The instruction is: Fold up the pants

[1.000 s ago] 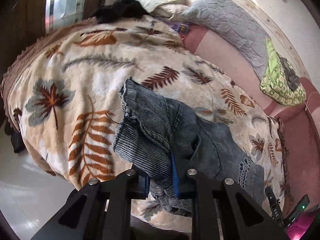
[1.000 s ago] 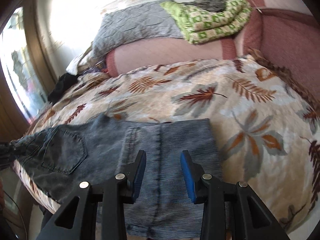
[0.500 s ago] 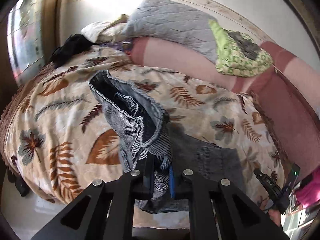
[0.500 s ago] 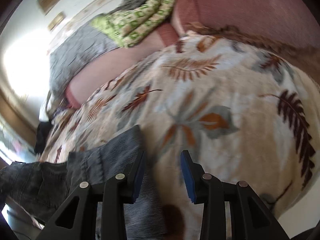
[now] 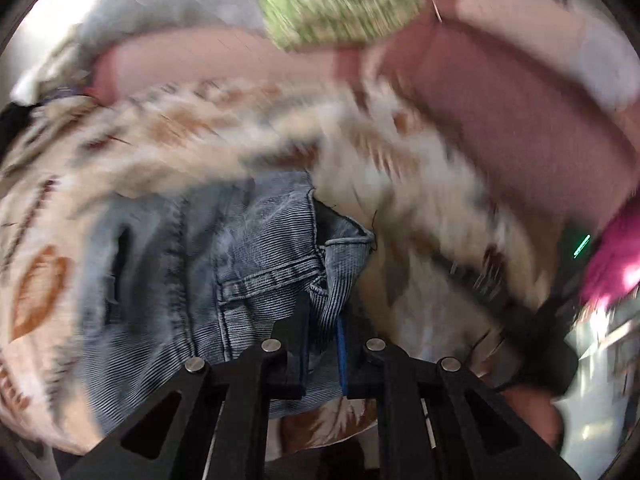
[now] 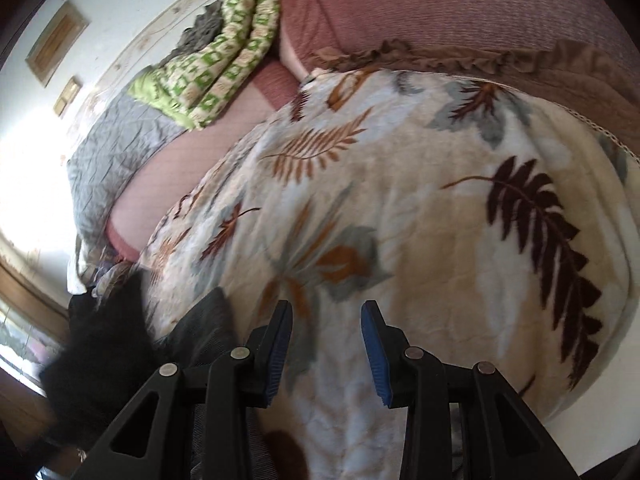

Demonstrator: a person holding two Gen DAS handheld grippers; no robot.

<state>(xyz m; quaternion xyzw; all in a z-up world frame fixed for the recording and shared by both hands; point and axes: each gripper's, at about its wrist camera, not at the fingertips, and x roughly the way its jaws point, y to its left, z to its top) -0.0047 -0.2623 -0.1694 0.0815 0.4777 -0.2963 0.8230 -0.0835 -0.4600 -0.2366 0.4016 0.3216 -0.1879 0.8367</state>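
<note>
— Denim first: where are the pants point(image 5: 224, 264) right now?

— They lie on my leaf-print blanket point(image 5: 420, 312), close to its near edge, bunched in layers. A hemmed fold stands up from the pile, and my left gripper point(image 5: 322, 332) is clenched on that fold; ribbed cloth fills the gap between the two fingers. The left wrist view is smeared, so I cannot make out how neatly the layers sit.

— And your other hand?

— My right gripper point(image 6: 326, 344) is released. Its blue pads point(image 6: 280, 344) stand apart with only blanket showing between them. A dark grey corner of the pants point(image 6: 208, 332) shows just to the left of that gripper, not touching the pads as far as I can see.

— What surrounds the blanket?

— It covers a bed, with a frilled brown border along the far right edge. Beyond the far edge runs a pink bolster point(image 6: 176, 176). A grey quilted pillow point(image 6: 116, 148) leans on the wall behind it, and a folded green checked quilt point(image 6: 216, 76) lies on top of both, with something grey heaped on it. A reddish-brown padded panel point(image 6: 460, 8) rises at the blanket's far right. Near the left corner sits a black furry bundle point(image 6: 100, 364); I cannot tell what it is.
</note>
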